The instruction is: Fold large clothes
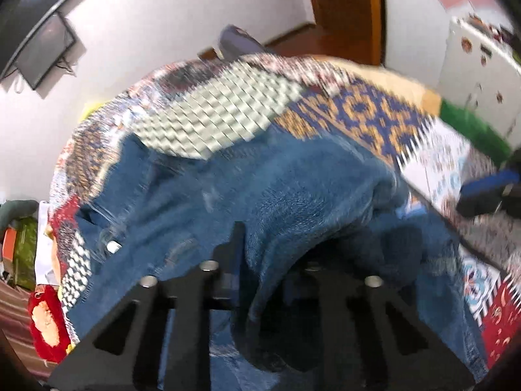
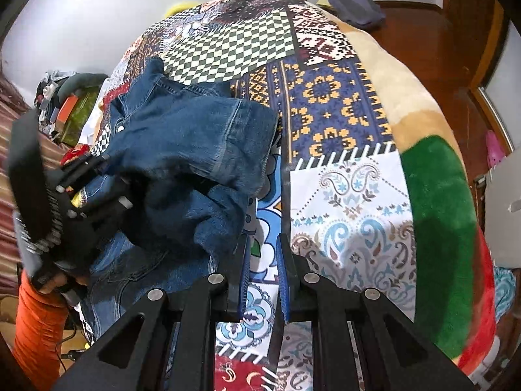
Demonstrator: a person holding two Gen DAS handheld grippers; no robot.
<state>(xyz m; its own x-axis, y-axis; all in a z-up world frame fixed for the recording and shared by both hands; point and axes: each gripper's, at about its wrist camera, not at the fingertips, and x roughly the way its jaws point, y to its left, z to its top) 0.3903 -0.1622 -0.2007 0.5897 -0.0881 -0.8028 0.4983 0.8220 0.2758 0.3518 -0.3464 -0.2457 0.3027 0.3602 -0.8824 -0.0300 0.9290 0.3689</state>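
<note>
The left gripper (image 1: pixel 260 260) is pinching the jeans (image 2: pixel 195 150), lifting a bunched part over the patchwork blanket (image 2: pixel 342 195). The right gripper (image 2: pixel 263 277) is nearly closed, holding nothing. Folding is only beginning; most is remaining.

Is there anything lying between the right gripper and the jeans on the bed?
Nothing visible. The right gripper hangs over bare patchwork bedspread, fingers shut on nothing, and the jeans lie just beyond its left finger, bunched in the left gripper.

No readable text

No words, labels, brands or numbers can be read; the bed cover (image 2: pixel 329 107) carries only patterns, no letters.
</note>
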